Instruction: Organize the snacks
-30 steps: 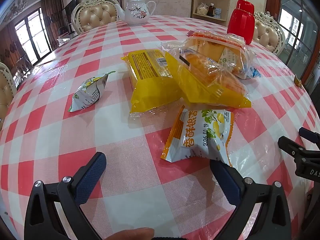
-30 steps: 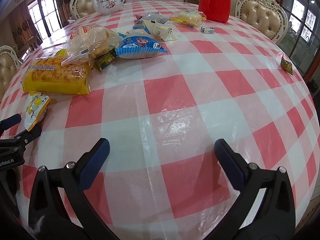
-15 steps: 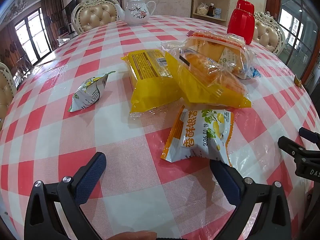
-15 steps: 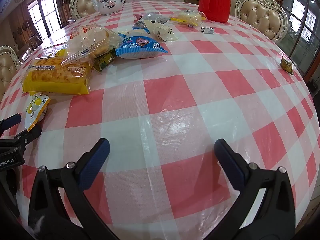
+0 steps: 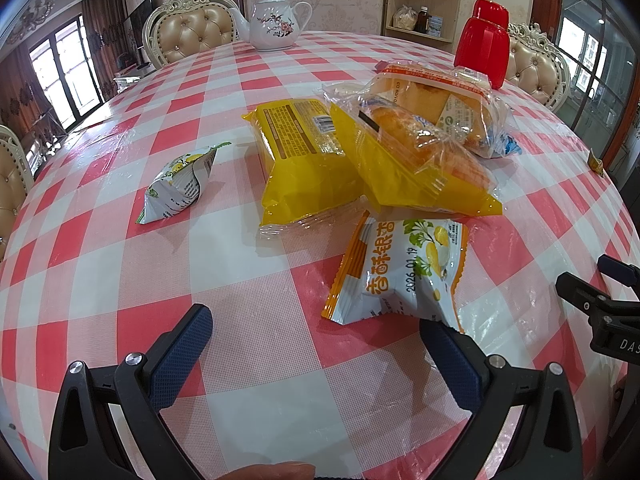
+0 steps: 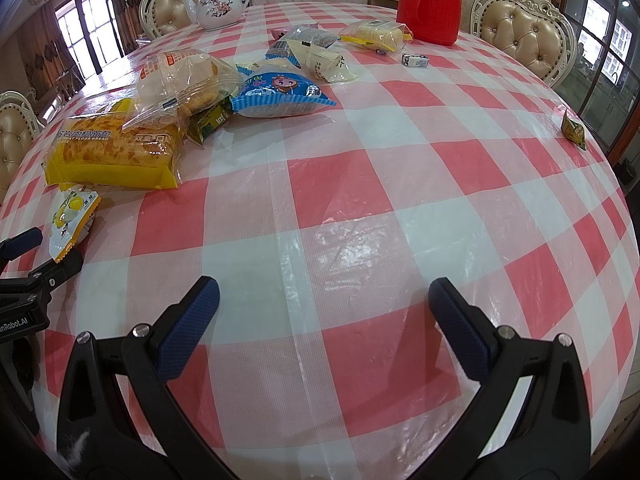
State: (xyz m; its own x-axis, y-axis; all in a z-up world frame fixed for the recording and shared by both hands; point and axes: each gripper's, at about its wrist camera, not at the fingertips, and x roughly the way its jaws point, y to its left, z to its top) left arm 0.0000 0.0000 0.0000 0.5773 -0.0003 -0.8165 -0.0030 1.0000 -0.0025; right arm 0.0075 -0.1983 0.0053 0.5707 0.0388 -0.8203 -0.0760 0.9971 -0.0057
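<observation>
**Hovering tongs, spread wide over scattered snacks**

Hovering low over the checked tabletop [image 5: 248, 320], the left tongs [image 5: 316, 322] are spread wide and grip nothing; their right finger lies just beside the lower corner of an orange-and-white snack packet [image 5: 400, 272] printed with yellow fruit, green leaves and a date. The right tongs [image 6: 324, 294] are likewise spread wide and empty, over a bare stretch of red and white squares.

Beyond the left tongs, the packet's top edge touches two yellow bread bags: one [image 5: 300, 160] lies label side up, showing small print and a barcode, and the other [image 5: 416, 168] has a clear window with golden bread inside. On top of that second bag rests a clear bag [image 5: 436, 100] holding pale sponge cakes. Well to the left, apart from the rest, sits a small crumpled green-and-white packet [image 5: 180, 184].

From the right wrist view, farther out, a blue-and-white pouch [image 6: 280, 92] with a cartoon face lies beside the cake bag, with a small green packet [image 6: 210, 122] tucked between them. Behind it are cream and grey wrapped snacks [image 6: 316, 56], a clear pack of yellow wafers [image 6: 376, 34] and a tiny white box [image 6: 415, 60]. A lone yellow-green sachet [image 6: 574, 130] lies near the right edge.

A white floral teapot [image 5: 276, 22] and a red flask [image 6: 434, 0] stand at the far side; what they hold cannot be seen.
</observation>
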